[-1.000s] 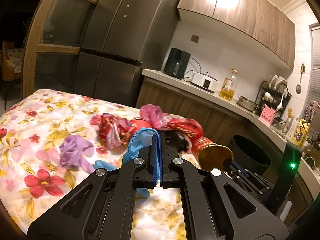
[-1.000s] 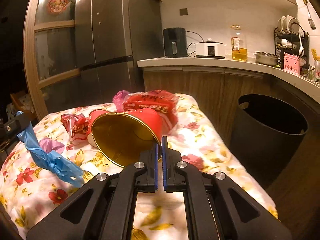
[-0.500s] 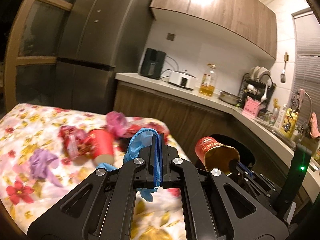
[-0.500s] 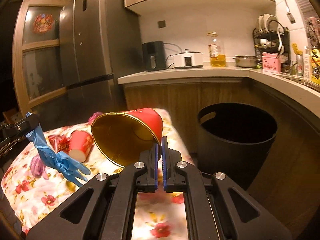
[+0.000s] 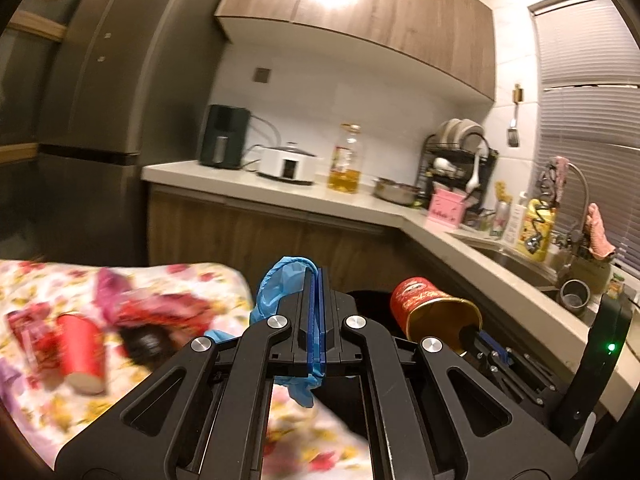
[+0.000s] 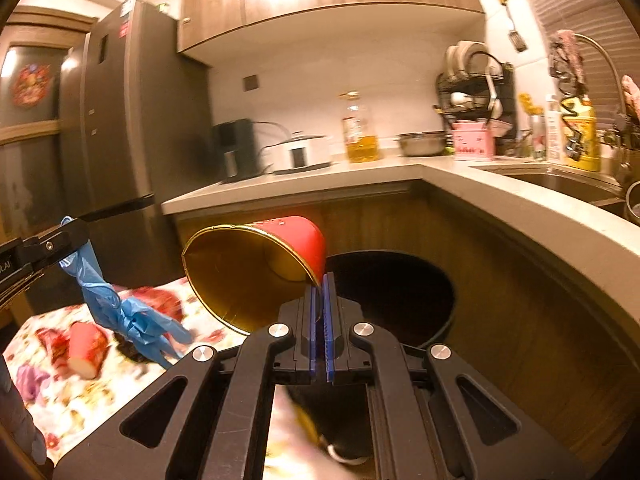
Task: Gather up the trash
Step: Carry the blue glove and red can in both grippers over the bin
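Both grippers carried off the table toward the bin, each clamped on trash.

Left gripper [image 5: 318,280] clenched on crumpled blue disposable glove [image 5: 280,280]; right gripper [image 6: 320,286] pinches rim of red gold-lined paper cup [image 6: 256,264], mouth facing camera. A second ago both hung over floral-cloth table [image 6: 92,396]; now round black trash bin [image 6: 400,280] sits directly ahead, cup just before its rim. Second red paper cup [image 5: 82,344] and wrappers remain on the table.

A table under a white cloth printed with red and yellow flowers [image 5: 48,412] carries a tipped red paper cup [image 5: 82,350], crumpled red and pink wrappers [image 5: 160,306], and a purple plastic scrap [image 6: 28,380].
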Action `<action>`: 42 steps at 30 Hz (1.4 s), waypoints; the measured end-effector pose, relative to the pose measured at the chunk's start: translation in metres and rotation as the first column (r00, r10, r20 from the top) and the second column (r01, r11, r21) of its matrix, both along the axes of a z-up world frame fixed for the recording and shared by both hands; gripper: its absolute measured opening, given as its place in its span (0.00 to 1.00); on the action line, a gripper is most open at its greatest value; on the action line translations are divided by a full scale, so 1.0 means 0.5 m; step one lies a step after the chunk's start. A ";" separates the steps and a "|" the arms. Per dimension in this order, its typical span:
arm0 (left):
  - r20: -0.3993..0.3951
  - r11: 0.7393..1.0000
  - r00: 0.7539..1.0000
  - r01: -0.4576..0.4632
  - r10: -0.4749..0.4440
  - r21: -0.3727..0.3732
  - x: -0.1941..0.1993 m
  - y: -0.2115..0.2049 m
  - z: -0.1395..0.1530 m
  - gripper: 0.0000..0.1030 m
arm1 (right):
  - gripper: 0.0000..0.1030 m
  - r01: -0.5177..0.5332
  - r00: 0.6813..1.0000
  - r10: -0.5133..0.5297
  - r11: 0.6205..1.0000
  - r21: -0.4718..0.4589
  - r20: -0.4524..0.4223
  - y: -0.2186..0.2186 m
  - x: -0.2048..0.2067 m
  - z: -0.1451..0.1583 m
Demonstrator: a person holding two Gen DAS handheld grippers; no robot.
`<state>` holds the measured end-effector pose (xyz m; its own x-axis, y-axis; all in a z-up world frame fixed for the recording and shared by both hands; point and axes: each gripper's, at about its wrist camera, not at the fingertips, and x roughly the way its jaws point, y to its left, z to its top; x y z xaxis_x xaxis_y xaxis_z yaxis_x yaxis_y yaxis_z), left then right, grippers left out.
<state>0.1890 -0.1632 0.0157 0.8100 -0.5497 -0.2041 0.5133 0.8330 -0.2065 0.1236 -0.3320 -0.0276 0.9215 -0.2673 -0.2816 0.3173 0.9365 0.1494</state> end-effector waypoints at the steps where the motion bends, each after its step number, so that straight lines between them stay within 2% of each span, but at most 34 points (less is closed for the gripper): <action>1: 0.004 1.000 1.000 0.013 -0.013 -0.003 0.006 -0.016 0.001 0.00 | 0.04 0.015 1.000 -0.015 1.000 0.003 -0.001 -0.014 0.003 0.000; 11: 0.040 0.989 0.989 0.141 -0.139 -0.036 0.055 -0.152 0.006 0.00 | 0.04 0.098 0.995 -0.098 0.994 0.036 -0.015 -0.105 0.029 -0.013; 17: 0.016 0.984 0.985 0.174 -0.174 -0.047 0.083 -0.196 -0.020 0.00 | 0.04 0.110 0.993 -0.108 0.993 0.045 -0.037 -0.131 0.043 -0.027; 26: -0.028 0.982 0.982 0.184 -0.185 -0.044 0.108 -0.216 -0.057 0.00 | 0.04 0.106 0.993 -0.102 0.993 0.057 -0.064 -0.147 0.058 -0.045; 42: -0.085 0.980 0.977 0.199 -0.198 0.009 0.123 -0.242 -0.102 0.00 | 0.04 0.088 0.992 -0.082 0.994 0.065 -0.092 -0.163 0.071 -0.068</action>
<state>0.2505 -0.2841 -0.0353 0.6649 -0.6938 -0.2767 0.6506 0.7199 -0.2418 0.1593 -0.4133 -0.0616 0.8666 -0.3211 -0.3820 0.4105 0.8940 0.1797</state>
